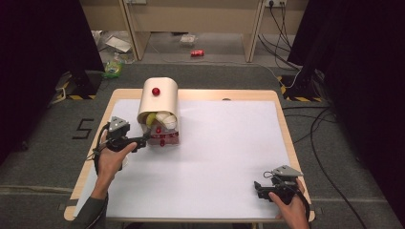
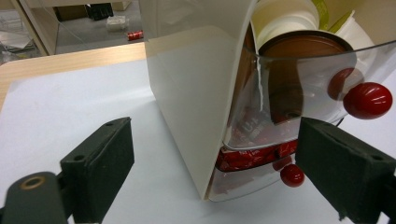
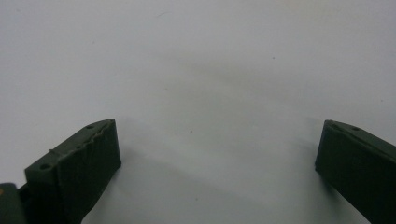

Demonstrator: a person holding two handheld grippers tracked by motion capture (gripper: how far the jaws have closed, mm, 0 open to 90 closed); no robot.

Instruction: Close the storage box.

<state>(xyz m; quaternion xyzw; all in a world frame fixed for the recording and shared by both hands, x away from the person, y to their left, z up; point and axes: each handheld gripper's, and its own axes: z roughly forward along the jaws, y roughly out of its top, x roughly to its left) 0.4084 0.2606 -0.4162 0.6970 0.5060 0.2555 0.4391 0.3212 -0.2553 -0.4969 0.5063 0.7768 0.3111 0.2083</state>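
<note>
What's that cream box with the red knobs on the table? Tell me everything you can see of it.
The cream box looks like a small bread bin: smooth plastic-looking shell with a rounded top, one red knob on it. Its clear curved door carries more red knobs and seems partly open. Inside show a brown-lidded container, pale items and red wrappers. It stands at the far left of the white-covered table. The left claw, open, reaches around its front corner; contact is unclear.
</note>
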